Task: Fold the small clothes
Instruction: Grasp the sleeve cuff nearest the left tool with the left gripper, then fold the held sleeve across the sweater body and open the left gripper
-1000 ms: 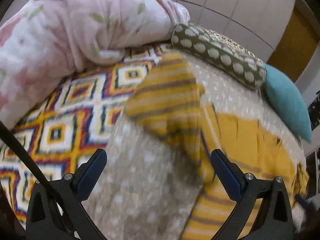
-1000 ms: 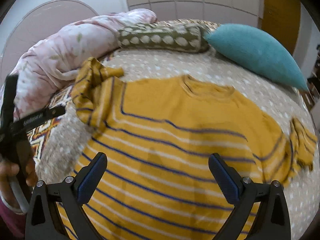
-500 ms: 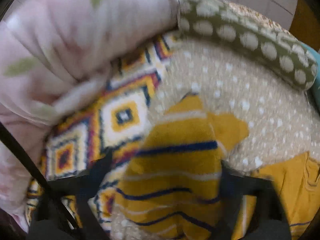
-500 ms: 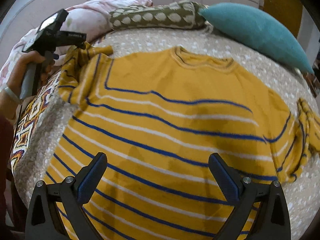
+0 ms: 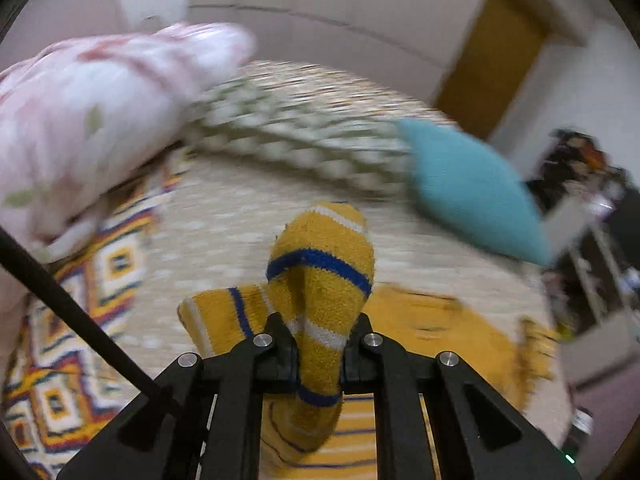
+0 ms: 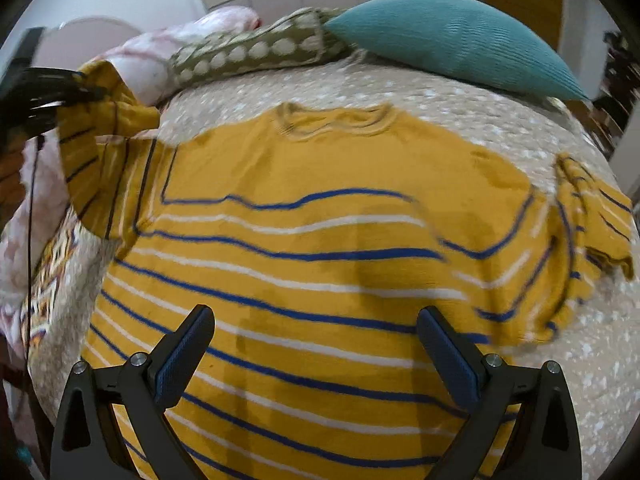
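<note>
A mustard-yellow sweater [image 6: 320,240] with blue and white stripes lies flat on a beige speckled bedspread [image 6: 440,100], neck towards the pillows. My left gripper [image 5: 319,354] is shut on the sweater's left sleeve [image 5: 320,280], which sticks up between the jaws. In the right wrist view the left gripper [image 6: 80,88] holds that sleeve [image 6: 100,152] lifted at the sweater's left side. My right gripper [image 6: 316,344] is open and empty above the sweater's lower body. The right sleeve [image 6: 592,216] lies bunched at the right.
A teal pillow [image 6: 452,40], an olive dotted bolster [image 6: 248,52] and a pink floral quilt [image 5: 88,120] lie at the head of the bed. A bright diamond-patterned blanket [image 5: 80,320] covers the left side. A yellow door [image 5: 492,60] and cluttered shelves [image 5: 580,184] stand beyond.
My left gripper came down on the left sleeve, shut on it and lifted it. My right gripper moved closer over the sweater's body and stayed open.
</note>
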`<state>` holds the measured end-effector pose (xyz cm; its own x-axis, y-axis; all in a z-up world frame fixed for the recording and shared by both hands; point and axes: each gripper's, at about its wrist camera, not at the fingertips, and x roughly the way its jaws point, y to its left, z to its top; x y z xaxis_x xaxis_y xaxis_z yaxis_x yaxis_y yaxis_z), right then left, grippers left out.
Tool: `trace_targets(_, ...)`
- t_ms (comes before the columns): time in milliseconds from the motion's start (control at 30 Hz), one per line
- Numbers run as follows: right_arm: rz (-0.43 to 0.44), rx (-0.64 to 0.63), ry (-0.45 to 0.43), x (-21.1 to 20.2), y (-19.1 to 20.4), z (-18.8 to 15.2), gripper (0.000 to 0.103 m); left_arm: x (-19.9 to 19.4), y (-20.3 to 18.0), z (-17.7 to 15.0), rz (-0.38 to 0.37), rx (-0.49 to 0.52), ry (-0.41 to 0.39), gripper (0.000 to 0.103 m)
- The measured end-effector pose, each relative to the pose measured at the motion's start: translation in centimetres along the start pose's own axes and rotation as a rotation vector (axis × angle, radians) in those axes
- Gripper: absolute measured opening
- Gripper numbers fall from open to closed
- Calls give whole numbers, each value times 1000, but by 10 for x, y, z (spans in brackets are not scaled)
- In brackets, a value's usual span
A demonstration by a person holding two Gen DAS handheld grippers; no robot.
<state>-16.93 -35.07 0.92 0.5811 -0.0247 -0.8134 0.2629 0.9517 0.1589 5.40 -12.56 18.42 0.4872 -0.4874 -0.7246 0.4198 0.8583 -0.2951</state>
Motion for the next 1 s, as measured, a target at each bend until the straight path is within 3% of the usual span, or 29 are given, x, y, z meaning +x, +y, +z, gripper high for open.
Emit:
trace_targets(133, -19, 64, -44, -19, -23, 2, 103, 4, -62, -35, -156, 93, 11, 16)
trace_targets(200, -45, 86, -64, -27, -35, 2, 103, 24, -77, -60, -215, 102, 48, 55)
trace_targets(233, -56, 98, -71, -29, -41, 3, 103, 41, -82, -76, -250, 94, 94, 87)
trace_targets(267, -65, 115, -78, -31, -47, 3, 103, 61, -82, -94, -261, 64, 148, 90)
trace_targets(367, -78, 152, -86, -32, -61, 3, 103, 91, -69, -123, -272, -18, 247, 90)
trace_targets(433, -74, 151, -83, -31, -68, 4, 103, 80, -54, -127, -240, -44, 217, 90)
trace_targets(500, -73, 129, -90, -30, -66, 9, 103, 63, -43, -125, -194, -3, 181, 90)
trace_targets(633, -45, 62, -155, -29, -51, 30, 101, 26, -17, -128, 1, 166, 86, 90)
trace_targets(767, 39, 7, -121, -6, -27, 53, 95, 19, 11, -140, 123, 220, 96, 90)
trace_targets(900, 165, 126, -81, 8, -22, 62, 96, 19, 31, -161, 102, 200, 145, 90)
trace_targets(1000, 222, 131, -46, 12, -10, 57, 96, 22, 33, -170, 66, 190, 154, 90)
